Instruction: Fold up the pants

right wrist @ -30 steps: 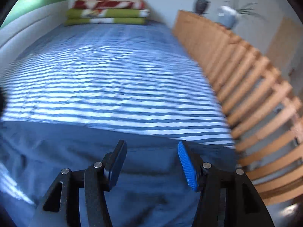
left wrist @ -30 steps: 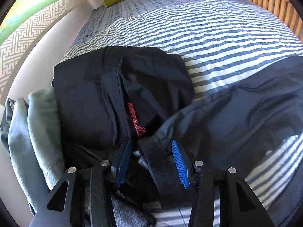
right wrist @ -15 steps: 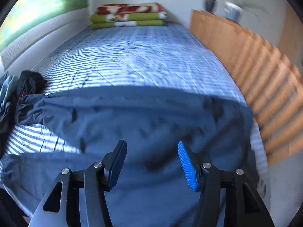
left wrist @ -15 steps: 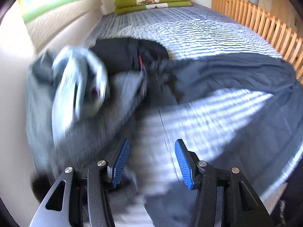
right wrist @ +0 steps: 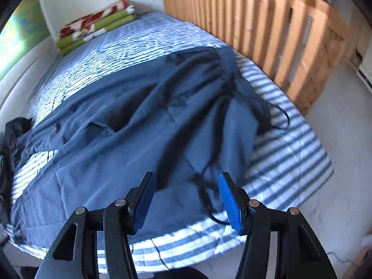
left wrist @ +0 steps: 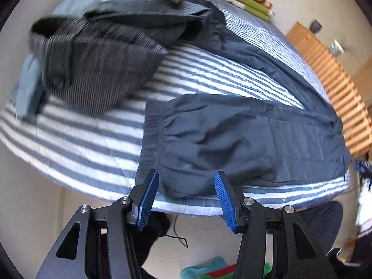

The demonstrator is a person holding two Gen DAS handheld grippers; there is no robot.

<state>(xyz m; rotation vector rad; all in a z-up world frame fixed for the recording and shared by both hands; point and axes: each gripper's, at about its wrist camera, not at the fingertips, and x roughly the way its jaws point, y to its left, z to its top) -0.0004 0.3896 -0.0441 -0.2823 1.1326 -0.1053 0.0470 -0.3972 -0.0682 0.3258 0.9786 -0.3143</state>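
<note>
Blue pants (left wrist: 244, 134) spread flat on striped bed (left wrist: 88, 139); left tongs (left wrist: 187, 200) and right tongs (right wrist: 186, 200) both half open, empty.

A bed (right wrist: 290, 137) with a blue-and-white striped cover carries dark blue pants (right wrist: 130, 121) spread flat across it, a heap of other garments (left wrist: 97, 53) (grey, black, pale green) and folded blankets (right wrist: 93, 28) at its far end.

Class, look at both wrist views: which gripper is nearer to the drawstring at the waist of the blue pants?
The right gripper: the drawstring loops just by its fingertips at the waist. The left gripper hangs over a leg cuff of the blue pants, at the opposite end.
</note>
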